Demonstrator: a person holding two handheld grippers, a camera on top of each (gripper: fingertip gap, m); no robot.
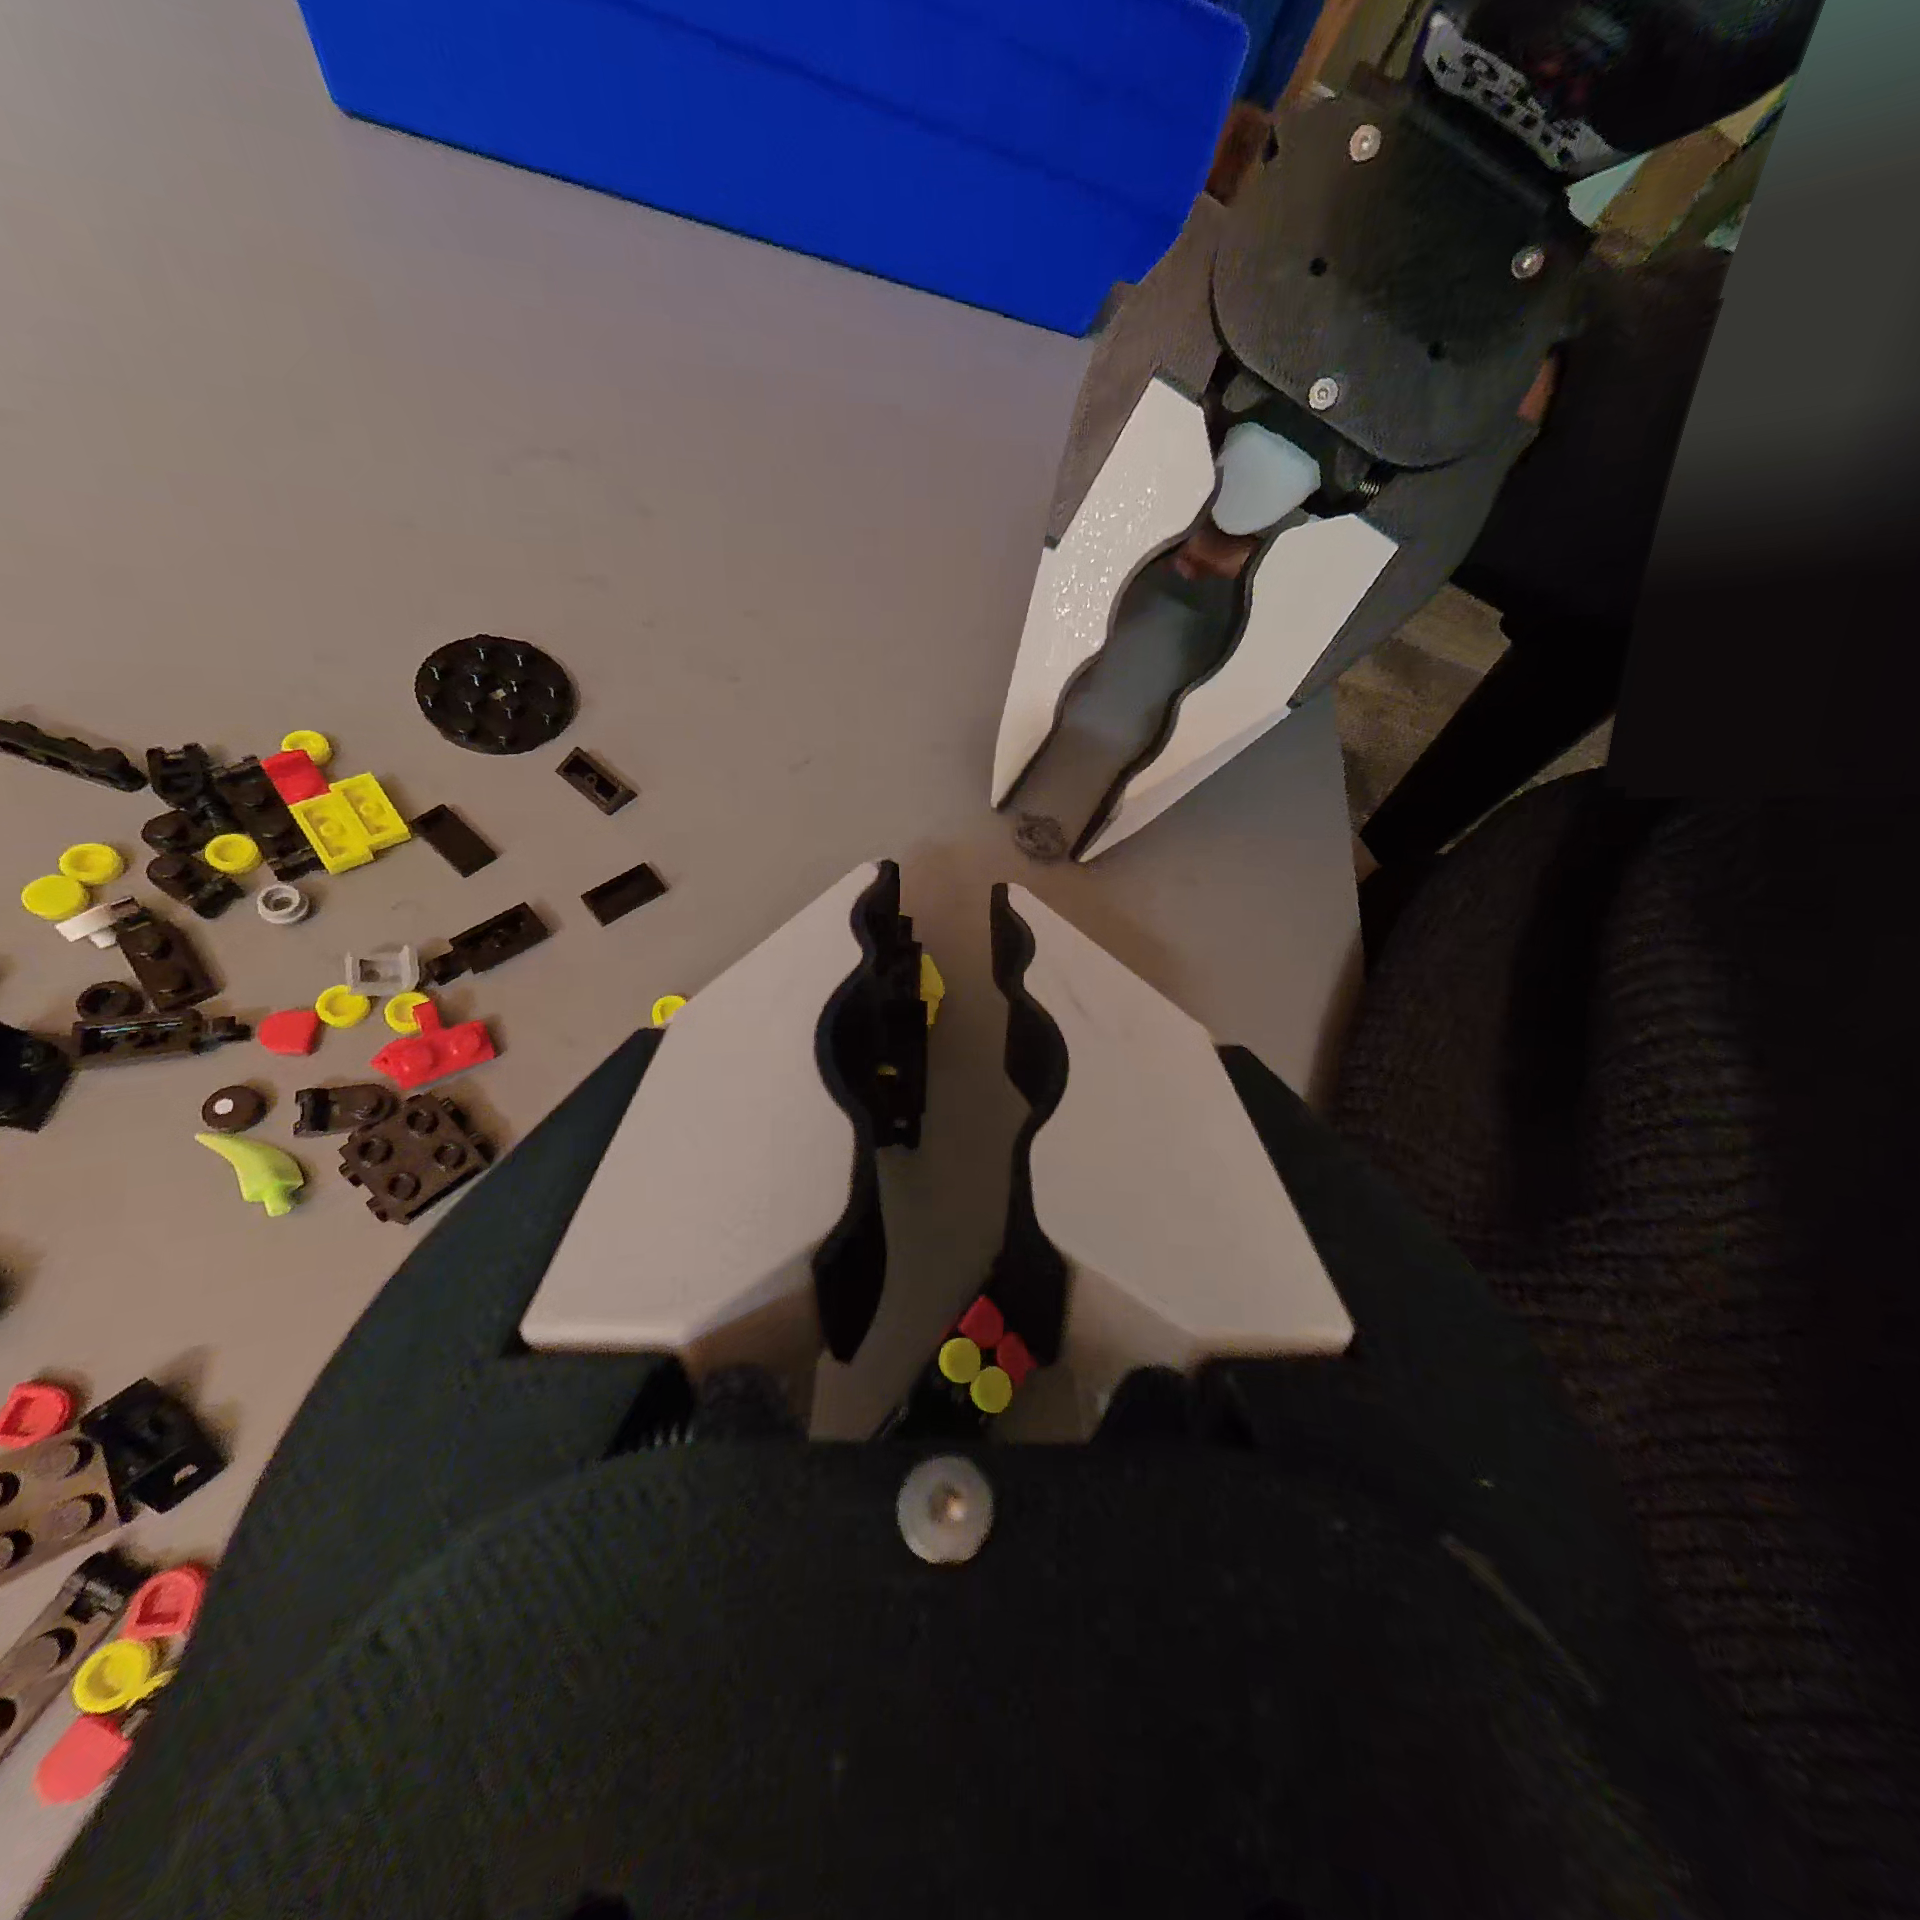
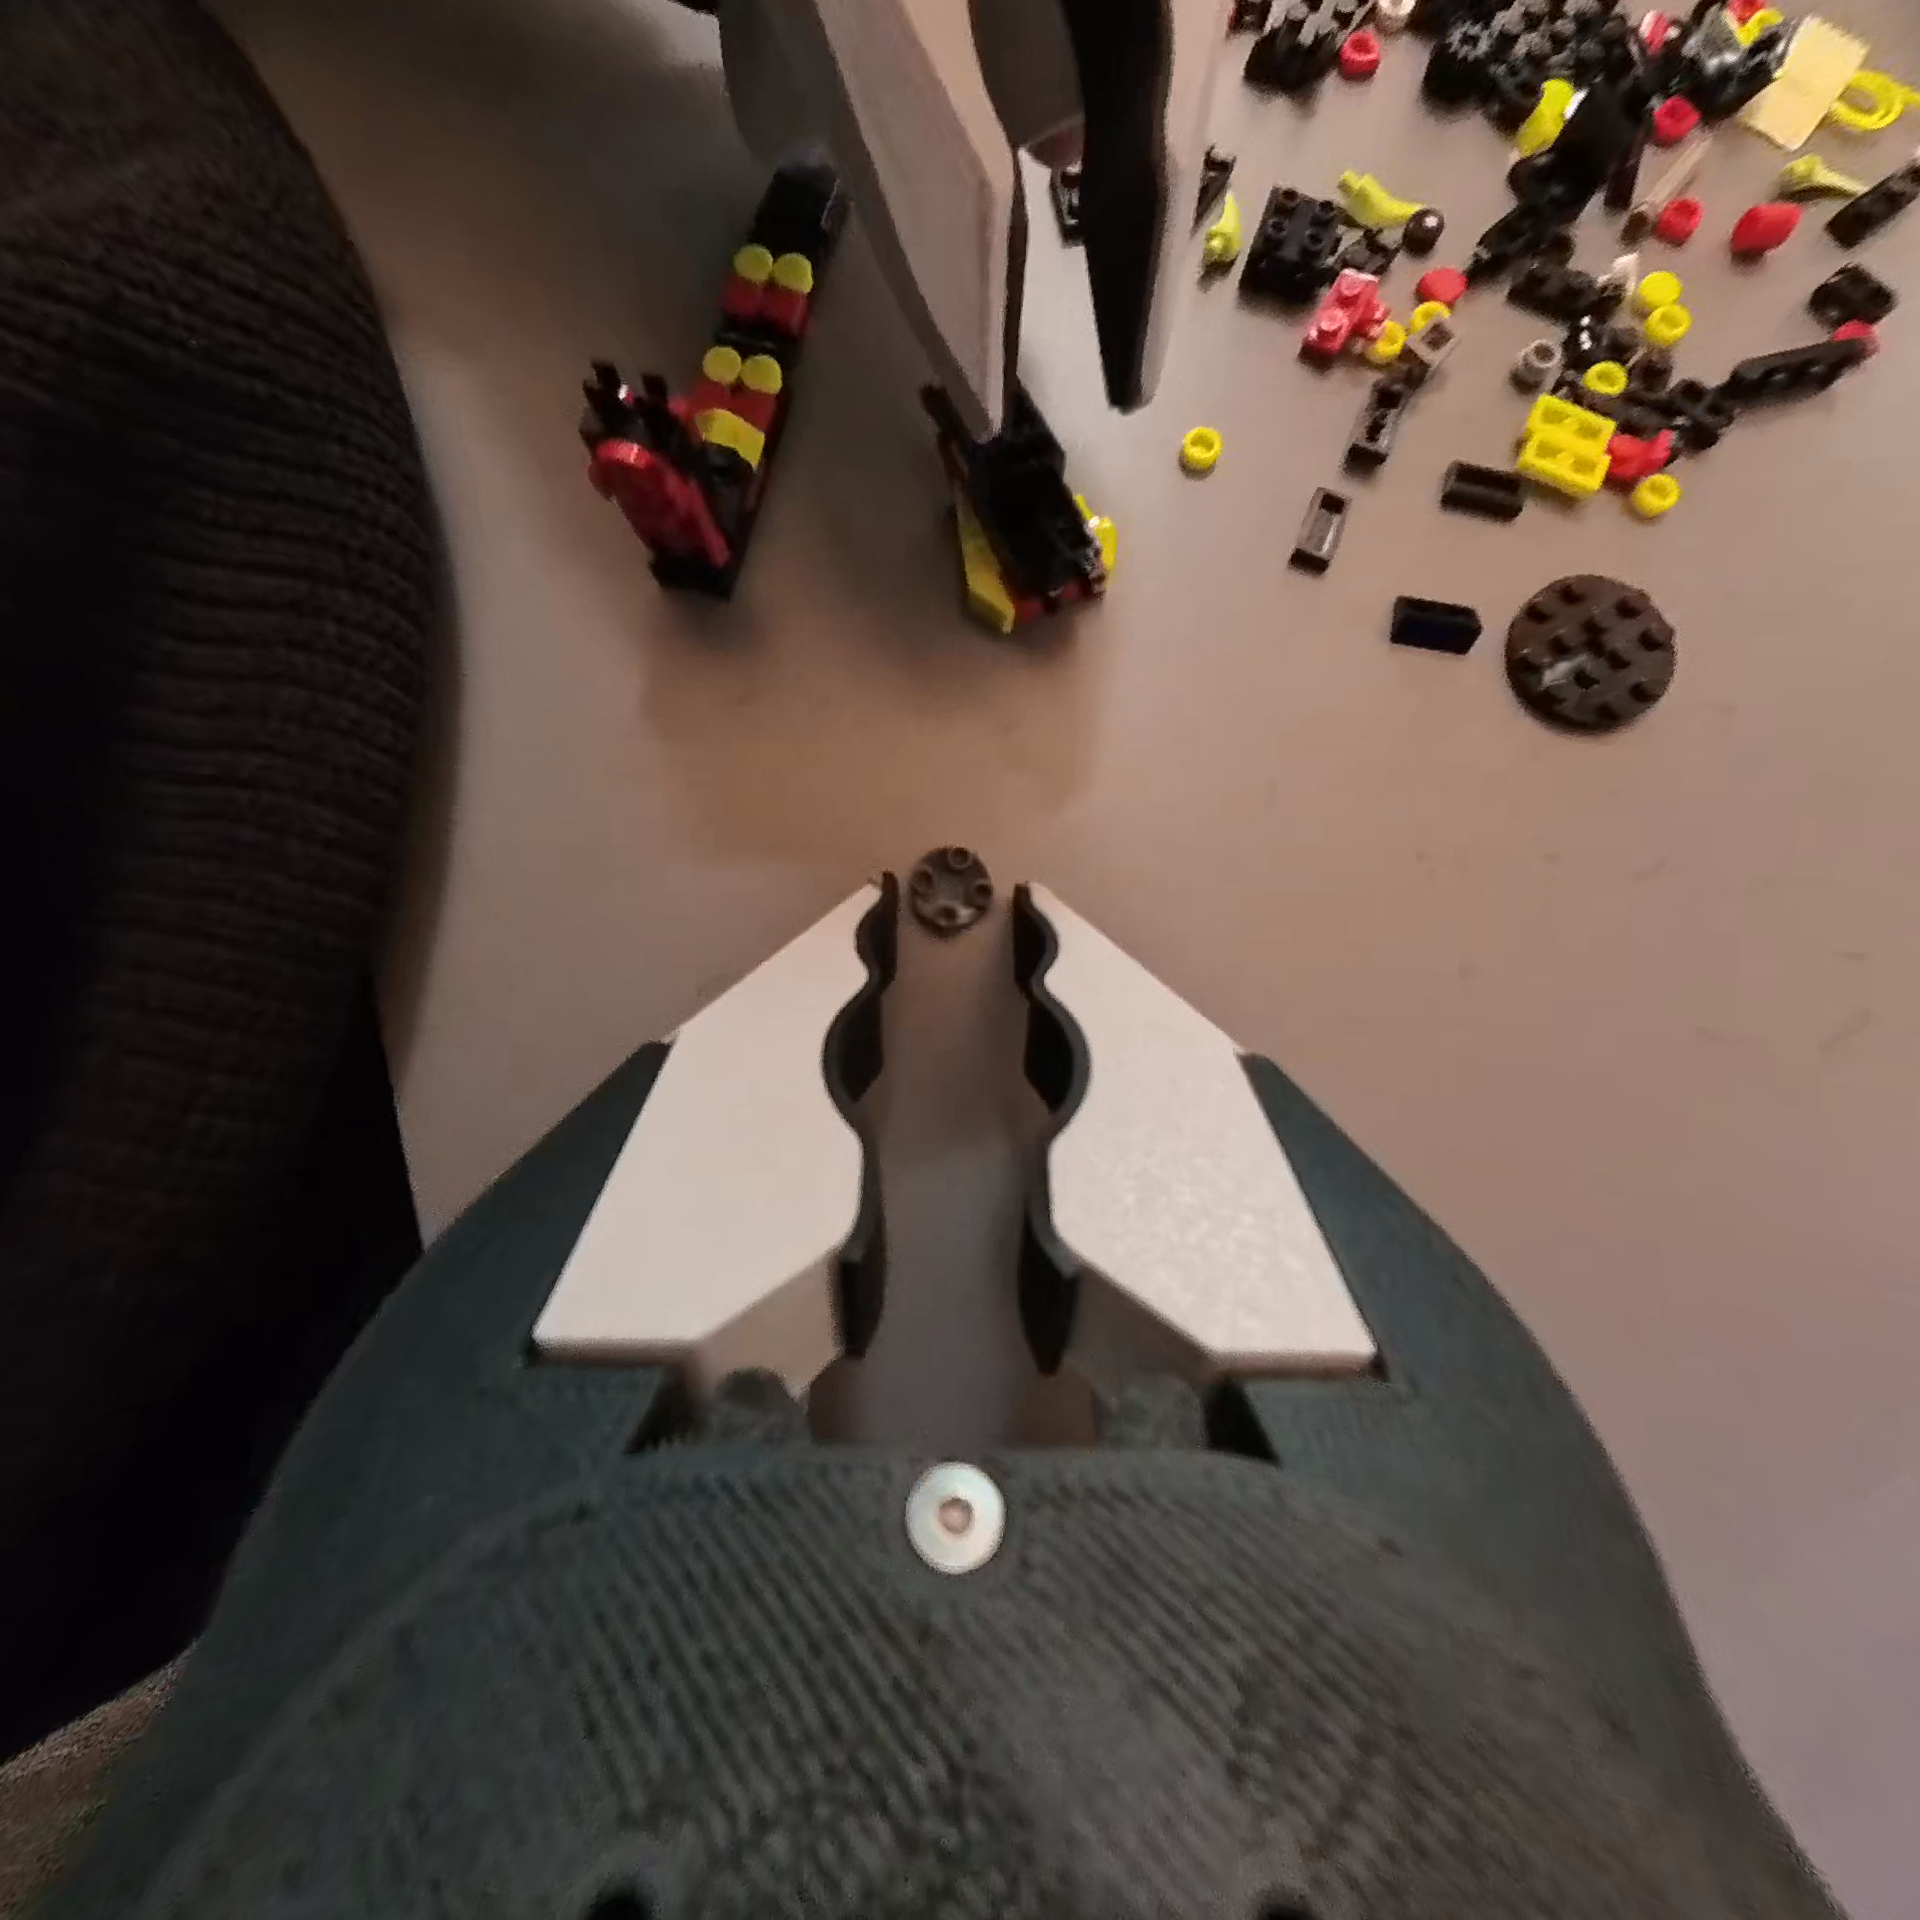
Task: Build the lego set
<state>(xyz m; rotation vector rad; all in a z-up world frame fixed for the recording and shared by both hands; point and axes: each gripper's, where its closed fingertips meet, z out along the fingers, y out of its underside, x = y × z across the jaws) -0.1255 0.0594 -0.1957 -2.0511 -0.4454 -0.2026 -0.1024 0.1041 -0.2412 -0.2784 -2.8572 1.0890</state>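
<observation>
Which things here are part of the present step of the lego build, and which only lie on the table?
In use:
- small round black piece, between the tips of the open right hand-held gripper
- black-and-yellow assembly, against one finger of the left hand-held gripper

Lying about:
- large round black plate
- red-and-yellow assembly
- blue bin

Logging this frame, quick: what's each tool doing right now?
Left tool: open, one finger against a black-and-yellow lego assembly.
Right tool: open, tips straddling a small dark round lego piece on the table.
</observation>
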